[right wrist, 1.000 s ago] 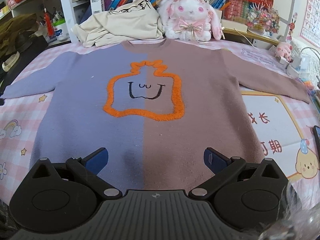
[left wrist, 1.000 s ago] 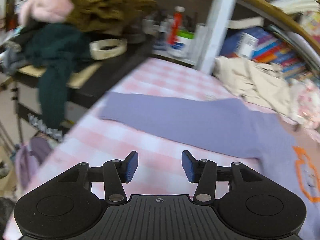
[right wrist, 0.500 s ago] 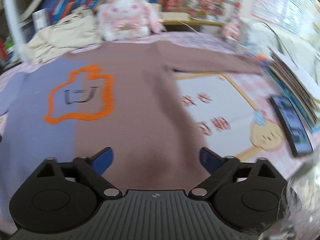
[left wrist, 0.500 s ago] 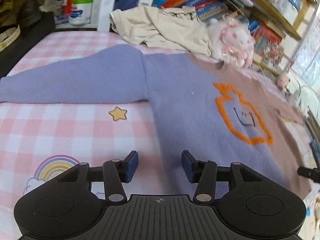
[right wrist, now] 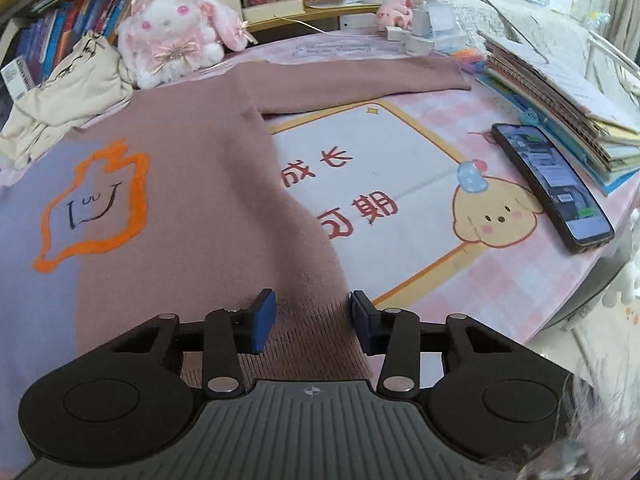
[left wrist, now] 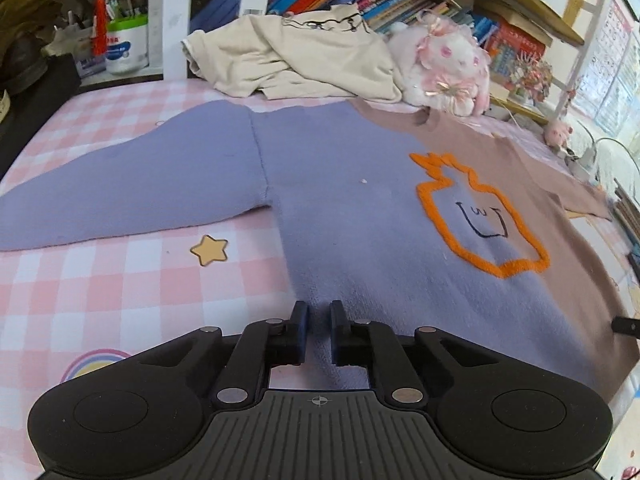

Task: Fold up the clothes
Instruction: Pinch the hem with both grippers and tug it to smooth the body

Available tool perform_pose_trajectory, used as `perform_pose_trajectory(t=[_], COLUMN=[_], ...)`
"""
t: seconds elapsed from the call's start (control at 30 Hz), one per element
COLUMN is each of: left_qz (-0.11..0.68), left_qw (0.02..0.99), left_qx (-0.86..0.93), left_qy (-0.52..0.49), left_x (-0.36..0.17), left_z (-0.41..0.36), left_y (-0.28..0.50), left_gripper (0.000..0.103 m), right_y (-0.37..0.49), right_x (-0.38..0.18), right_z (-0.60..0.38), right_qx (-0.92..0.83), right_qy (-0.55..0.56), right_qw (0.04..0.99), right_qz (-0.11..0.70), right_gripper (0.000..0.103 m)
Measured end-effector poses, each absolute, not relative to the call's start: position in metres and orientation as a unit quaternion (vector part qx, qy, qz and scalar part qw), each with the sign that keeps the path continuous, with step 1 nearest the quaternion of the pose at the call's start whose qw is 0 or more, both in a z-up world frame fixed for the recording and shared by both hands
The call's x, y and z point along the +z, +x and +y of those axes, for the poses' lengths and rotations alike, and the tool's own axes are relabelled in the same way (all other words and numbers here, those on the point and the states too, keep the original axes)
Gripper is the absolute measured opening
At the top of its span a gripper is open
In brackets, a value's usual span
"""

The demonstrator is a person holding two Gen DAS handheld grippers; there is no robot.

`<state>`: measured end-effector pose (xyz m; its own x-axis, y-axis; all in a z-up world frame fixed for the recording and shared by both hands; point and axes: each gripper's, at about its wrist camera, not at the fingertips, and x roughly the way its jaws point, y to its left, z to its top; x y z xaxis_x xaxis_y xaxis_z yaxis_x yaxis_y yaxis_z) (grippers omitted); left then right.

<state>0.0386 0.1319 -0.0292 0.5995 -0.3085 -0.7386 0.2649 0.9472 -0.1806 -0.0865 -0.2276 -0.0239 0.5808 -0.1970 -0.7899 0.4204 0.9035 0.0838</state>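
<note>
The two-tone sweater (left wrist: 340, 184) lies flat on the worktop (left wrist: 120, 280). The left gripper (left wrist: 319, 330) has just clenched on its lilac hem. The right gripper (right wrist: 313, 322), jaws closing, straddles the brown hem corner; a phone (right wrist: 552, 184) lies beyond, right of them, and a plush rabbit (right wrist: 172, 36) past the collar.

Sweater (left wrist: 340, 200) on pink checked table (left wrist: 120, 280)

Phone (right wrist: 552, 184) and book stack (right wrist: 560, 92) crowd the right edge; checked cloth (left wrist: 120, 280) left lies bare.
</note>
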Motion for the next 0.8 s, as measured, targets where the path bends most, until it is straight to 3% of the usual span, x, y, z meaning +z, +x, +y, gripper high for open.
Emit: perform_pose_trajectory(t=[0.1, 0.5, 0.57, 0.63, 0.67, 0.7, 0.8], left_qz=[0.418, 0.418, 0.403, 0.383, 0.374, 0.365, 0.358], left_qw=[0.895, 0.9, 0.91, 0.92, 0.924, 0.928, 0.931], left_qx=[-0.156, -0.12, -0.091, -0.08, -0.073, -0.067, -0.062], left_qy=[-0.026, -0.024, -0.032, -0.039, -0.041, -0.043, -0.043], left_x=[-0.029, -0.024, -0.015, -0.006, -0.001, 0.004, 0.014], left_z=[0.131, 0.126, 0.125, 0.123, 0.121, 0.117, 0.103], left_y=[0.04, 0.036, 0.025, 0.013, 0.007, 0.0, -0.014], left_gripper=[0.01, 0.015, 0.021, 0.036, 0.051, 0.059, 0.07], right_y=[-0.083, -0.079, -0.081, -0.084, -0.085, -0.085, -0.082], right_x=[-0.023, -0.022, -0.019, -0.013, -0.01, -0.006, 0.004], right_z=[-0.223, -0.226, -0.23, -0.234, -0.235, -0.236, -0.238], right_qx=[-0.163, -0.14, -0.131, -0.121, -0.116, -0.11, -0.083], right_qy=[0.124, 0.092, 0.093, 0.093, 0.091, 0.087, 0.075], right_qw=[0.881, 0.886, 0.89, 0.897, 0.901, 0.904, 0.909], right_qz=[0.426, 0.433, 0.428, 0.414, 0.407, 0.403, 0.402], right_gripper=[0.027, 0.027, 0.039, 0.069, 0.077, 0.08, 0.087])
